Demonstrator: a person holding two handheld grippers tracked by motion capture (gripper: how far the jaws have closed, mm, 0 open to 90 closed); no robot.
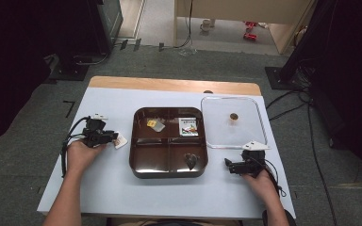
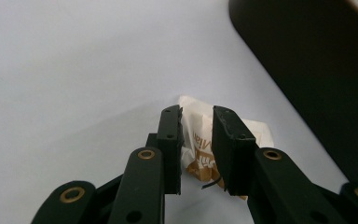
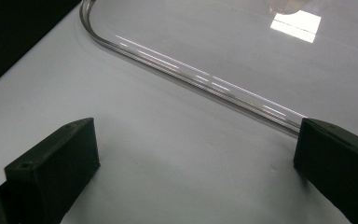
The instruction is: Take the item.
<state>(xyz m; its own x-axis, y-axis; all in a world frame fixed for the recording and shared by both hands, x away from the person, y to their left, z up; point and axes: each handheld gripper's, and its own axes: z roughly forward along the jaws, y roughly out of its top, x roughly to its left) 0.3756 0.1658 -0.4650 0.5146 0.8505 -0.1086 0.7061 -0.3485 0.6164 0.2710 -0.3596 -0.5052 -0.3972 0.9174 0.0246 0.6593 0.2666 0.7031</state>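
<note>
High view: white table (image 1: 122, 188) w/ a dark brown 4-compartment tray (image 1: 168, 165) at frame centre. Upper-left compartment has a small yellow/grey packet (image 1: 155, 125); upper-right has a white printed packet (image 1: 188, 126); lower-right has a dark heart-shaped piece (image 1: 191, 160); lower-left looks bare. Clear lid (image 1: 233, 136) w/ a small brown knob lies flat right of the tray, just beside it.

Left gripper (image 1: 109, 137) sits at centre-left of frame, held in the left hand (image 1: 80, 155), jaws pointing toward the tray. A white/tan sachet (image 1: 120, 140) is at its tips, between gripper and tray edge. Left gripper view: the jaws are nearly closed around the sachet (image 2: 204, 144), which rests on the table; tray wall (image 2: 317, 79) is dark at upper right. Can't tell if pads actually press the sachet.

Right gripper (image 1: 228, 164) at lower right of frame, in the right hand (image 1: 260, 181), just below the lid's near edge. Right gripper view: jaws spread wide, nothing between them, lid rim (image 3: 191, 77) crossing ahead.
</note>
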